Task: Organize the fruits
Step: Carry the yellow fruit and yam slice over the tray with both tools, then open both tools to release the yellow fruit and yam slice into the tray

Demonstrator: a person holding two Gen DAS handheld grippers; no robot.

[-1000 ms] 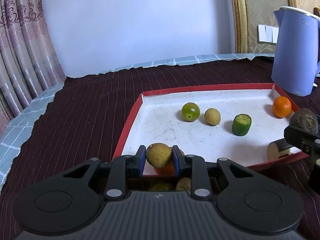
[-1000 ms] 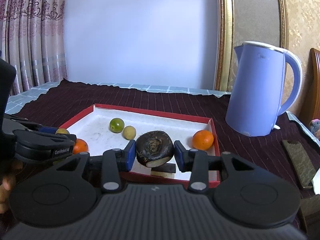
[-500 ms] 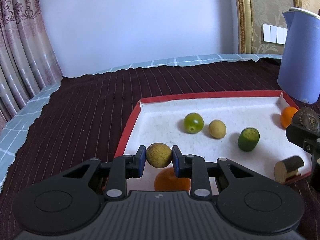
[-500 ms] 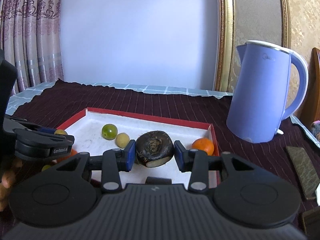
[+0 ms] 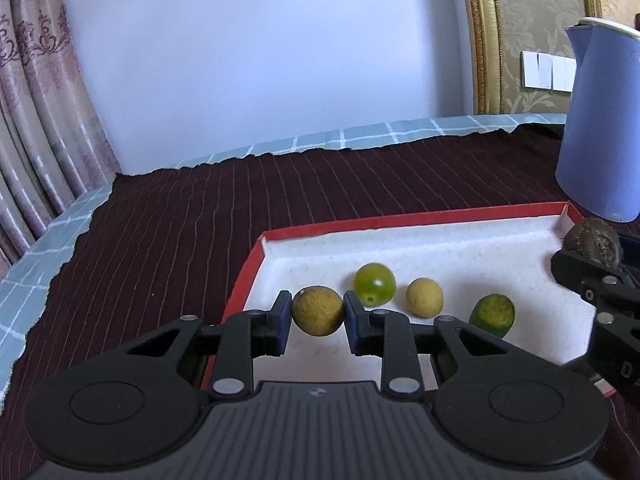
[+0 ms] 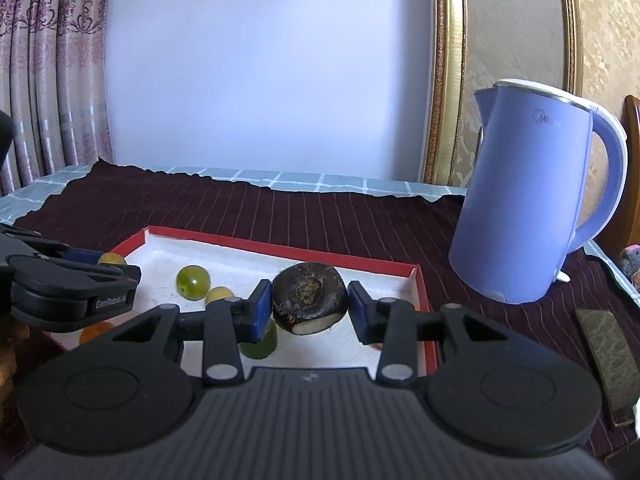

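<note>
Currently catalogued, 2 handheld grippers over 1 red-rimmed tray (image 5: 416,220) with a white floor, set on a dark striped cloth (image 5: 168,240).

Item 1: left gripper (image 5: 318,312), blue pads clamped on a tan round fruit (image 5: 317,310), carried above the tray's near-left corner, clear of the floor.

Item 2: right gripper (image 6: 309,305), pads pressed on both sides of a dark brown flattened fruit (image 6: 309,297) with a pale cut patch on its underside, carried above the tray's right half. In the left wrist view this fruit shows at the far right edge.

Item 3: green round fruit (image 5: 375,284), lying on the tray floor just beyond the left gripper's right finger.

Item 4: small yellow round fruit (image 5: 425,297), lying just beside the green one, apart from it.

Item 5: green cut piece (image 5: 493,315) with a rough flat face, lying right of the yellow fruit.

Item 6: orange fruit (image 6: 94,332), partly hidden under the left gripper in the right wrist view.

Item 7: lavender kettle (image 6: 532,196), upright on the cloth beyond the tray's right corner.

Item 8: dark flat slab (image 6: 608,356), on the cloth near the kettle; kind cannot be told.
</note>
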